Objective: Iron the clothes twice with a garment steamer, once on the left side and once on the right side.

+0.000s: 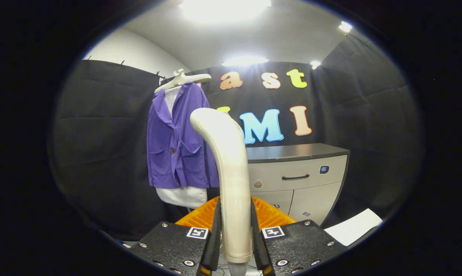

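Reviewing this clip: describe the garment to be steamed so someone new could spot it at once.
Start at the grey cabinet against the black booth wall; just beside it a white hanger hangs high. On it is the purple jacket, worn over a white garment showing below its hem. It lies beyond the cream steamer handle that the tool clamps.

So the gripper [235,226] is pointing straight ahead, level, with both fingers [215,230] squeezed in tight on the handle of the garment steamer [231,172], one on each side, holding it upright.
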The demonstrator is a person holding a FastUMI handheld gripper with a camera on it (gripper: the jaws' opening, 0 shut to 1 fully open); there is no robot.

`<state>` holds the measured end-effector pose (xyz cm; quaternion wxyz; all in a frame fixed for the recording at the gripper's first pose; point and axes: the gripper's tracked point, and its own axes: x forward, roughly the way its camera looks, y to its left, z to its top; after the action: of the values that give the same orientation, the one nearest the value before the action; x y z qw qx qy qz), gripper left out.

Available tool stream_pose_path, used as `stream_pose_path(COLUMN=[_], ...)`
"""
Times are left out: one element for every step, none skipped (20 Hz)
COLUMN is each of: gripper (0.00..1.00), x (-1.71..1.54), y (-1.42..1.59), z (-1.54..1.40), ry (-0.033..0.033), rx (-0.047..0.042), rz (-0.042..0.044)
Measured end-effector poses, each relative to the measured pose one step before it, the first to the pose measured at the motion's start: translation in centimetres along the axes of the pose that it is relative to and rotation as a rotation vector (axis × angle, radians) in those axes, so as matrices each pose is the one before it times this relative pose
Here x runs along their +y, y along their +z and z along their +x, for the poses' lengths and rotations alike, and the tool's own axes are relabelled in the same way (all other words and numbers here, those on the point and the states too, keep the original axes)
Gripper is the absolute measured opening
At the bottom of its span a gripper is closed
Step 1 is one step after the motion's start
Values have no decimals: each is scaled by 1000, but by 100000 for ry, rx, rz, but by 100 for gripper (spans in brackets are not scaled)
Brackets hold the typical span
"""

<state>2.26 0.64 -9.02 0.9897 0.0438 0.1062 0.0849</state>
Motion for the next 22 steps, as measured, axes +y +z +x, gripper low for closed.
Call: stream_pose_path(gripper=[36, 36, 36, 36, 36, 36, 36, 36, 36, 36, 36, 36, 37, 37, 36, 36, 36, 36, 36, 36, 36, 36], x=[-713, -669, -603, -651, -605, -453, -474, -509, -385, -217, -290, -298, -129, -168, -44, -13, -7, 80, 60, 85, 138, 203], y=[496, 650, 516, 402, 365, 333, 256, 290, 128, 291, 153, 223, 61, 75, 199, -18, -177, -168, -5, -7, -60, 86], z=[-414, -323, -213, -42, -206, -213, -213, -153, -49, -94, 53, -325, -47, -7, -62, 50, 31, 121, 93, 64, 67, 23], ry=[-1123, -995, -1002, -833, -737, -657, -586, -740, -364, -196, -243, -236, -125, -121, -112, 41, 169, 287, 32, -41, 264, 234], rx=[-365, -764, -945, -116, -477, -412, -511, -474, -191, -287, -49, -238, -106, -137, -762, 595, 481, 362, 416, -94, -43, -170], rz=[753, 1044, 870, 331, 437, 382, 10, 45, 73, 199, 0, 213, 83, 340, 524, -148, -17, 159, 36, 89, 46, -36])
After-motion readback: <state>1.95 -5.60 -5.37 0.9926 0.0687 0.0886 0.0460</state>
